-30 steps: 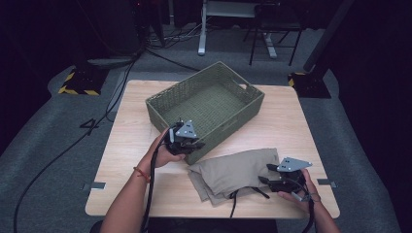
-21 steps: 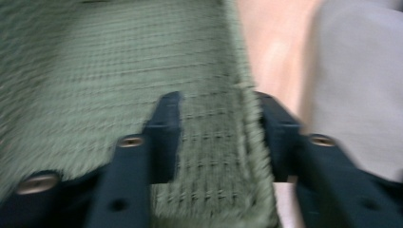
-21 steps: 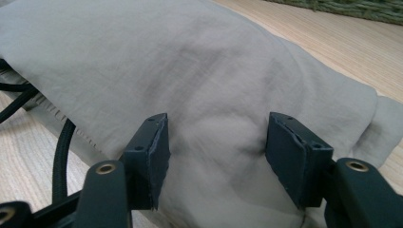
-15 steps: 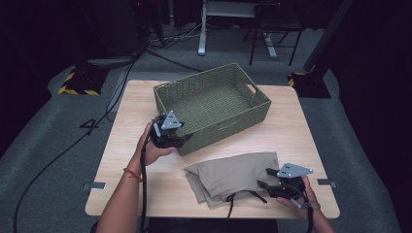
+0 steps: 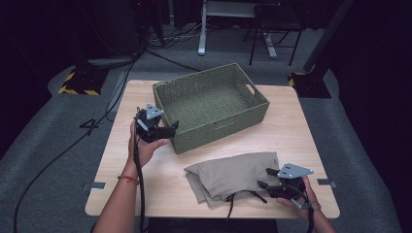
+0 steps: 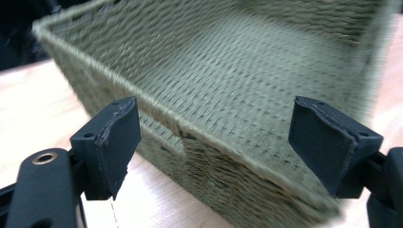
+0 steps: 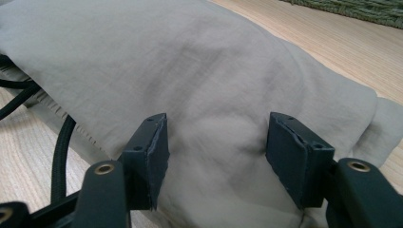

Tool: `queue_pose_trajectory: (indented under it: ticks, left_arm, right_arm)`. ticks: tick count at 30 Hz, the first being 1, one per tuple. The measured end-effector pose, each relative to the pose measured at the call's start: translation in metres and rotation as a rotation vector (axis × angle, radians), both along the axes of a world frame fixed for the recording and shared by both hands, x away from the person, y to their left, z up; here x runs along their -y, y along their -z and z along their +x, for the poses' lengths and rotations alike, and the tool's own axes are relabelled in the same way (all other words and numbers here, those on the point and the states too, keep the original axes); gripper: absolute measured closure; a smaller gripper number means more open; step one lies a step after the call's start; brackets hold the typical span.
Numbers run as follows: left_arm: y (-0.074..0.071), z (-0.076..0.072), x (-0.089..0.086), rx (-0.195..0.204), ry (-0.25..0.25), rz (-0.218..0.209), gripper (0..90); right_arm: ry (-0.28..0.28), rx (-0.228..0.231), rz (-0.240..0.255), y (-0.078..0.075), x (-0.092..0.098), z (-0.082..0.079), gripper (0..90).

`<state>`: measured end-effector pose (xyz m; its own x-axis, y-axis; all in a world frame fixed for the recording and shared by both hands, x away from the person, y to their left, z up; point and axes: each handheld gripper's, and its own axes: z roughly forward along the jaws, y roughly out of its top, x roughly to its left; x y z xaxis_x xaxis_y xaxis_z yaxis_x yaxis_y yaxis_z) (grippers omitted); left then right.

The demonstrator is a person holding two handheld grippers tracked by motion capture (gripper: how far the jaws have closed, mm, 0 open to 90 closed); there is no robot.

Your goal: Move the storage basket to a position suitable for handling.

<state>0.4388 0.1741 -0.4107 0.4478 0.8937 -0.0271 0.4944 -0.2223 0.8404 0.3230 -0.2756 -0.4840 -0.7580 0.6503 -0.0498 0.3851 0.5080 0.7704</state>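
**Risks: basket drifting, cloth snagging on cable**

The folded khaki cotton cloth [image 5: 233, 175] lies flat on the light wooden tabletop [image 5: 291, 131], near the front edge, just in front of the green woven rectangular basket [image 5: 211, 110]; the two are close but apart. The basket sits empty mid-table, turned at an angle.

Right gripper [image 5: 265, 178] rests at the cloth's right end. In the right gripper view its jaws stand fairly wide w/ the fabric [image 7: 199, 90] running between & under them, pads not pinching, so nothing is held yet. Left gripper [image 5: 171, 129] is at the basket's front-left corner; its jaws have just been opening and now stand wide in the left gripper view, the rim [image 6: 157, 111] in the gap but untouched. Basket is free.

What could go wrong, as I judge it:
- A black cable [image 7: 59, 142] runs under the cloth's near edge. Lift the cloth and the cable may drag w/ it, or pull the fold apart.
- A grab taking just the top layer would let the stack unfold & trail when raised.
- Basket is unheld, so a nudge from cloth or hand could slide it further askew.
- Cloth is near the table's front edge; a sloppy pull toward the person may tip it off.
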Motion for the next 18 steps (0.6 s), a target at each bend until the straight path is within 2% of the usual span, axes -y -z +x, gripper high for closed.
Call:
queue_pose_trajectory:
  ticks: [1, 2, 3, 5, 8, 13, 16, 18]
  left_arm:
    - [0.000, 0.000, 0.000, 0.000, 0.000, 0.000, 18.0]
    - [0.005, 0.004, 0.006, -0.020, -0.029, 0.024, 17.8]
    - [0.007, 0.006, 0.009, -0.030, -0.030, 0.030, 17.8]
    - [0.012, 0.010, 0.017, -0.051, -0.061, 0.070, 17.8]
    - [0.017, 0.012, 0.024, -0.060, -0.091, 0.071, 22.2]
    - [0.018, 0.015, 0.024, -0.056, -0.061, 0.086, 24.8]
    - [0.017, 0.020, 0.025, -0.057, -0.023, 0.097, 26.1]
    - [0.016, 0.024, 0.027, -0.063, 0.024, 0.116, 26.4]
  right_arm:
    - [-0.001, 0.001, 0.001, 0.000, 0.000, 0.000, 40.5]
    - [-0.001, 0.000, 0.003, 0.000, 0.001, 0.000, 40.5]
    - [-0.002, 0.001, 0.003, 0.000, 0.001, 0.000, 40.6]
    - [-0.003, 0.003, 0.004, 0.001, 0.001, 0.000, 40.5]
    - [-0.003, 0.005, 0.004, 0.001, 0.001, 0.000, 40.5]
    - [-0.006, 0.005, 0.007, 0.001, 0.001, 0.000, 40.3]
    - [-0.009, 0.004, 0.007, 0.001, 0.001, 0.001, 40.3]
    - [-0.007, 0.005, 0.008, 0.001, 0.001, 0.000, 40.3]
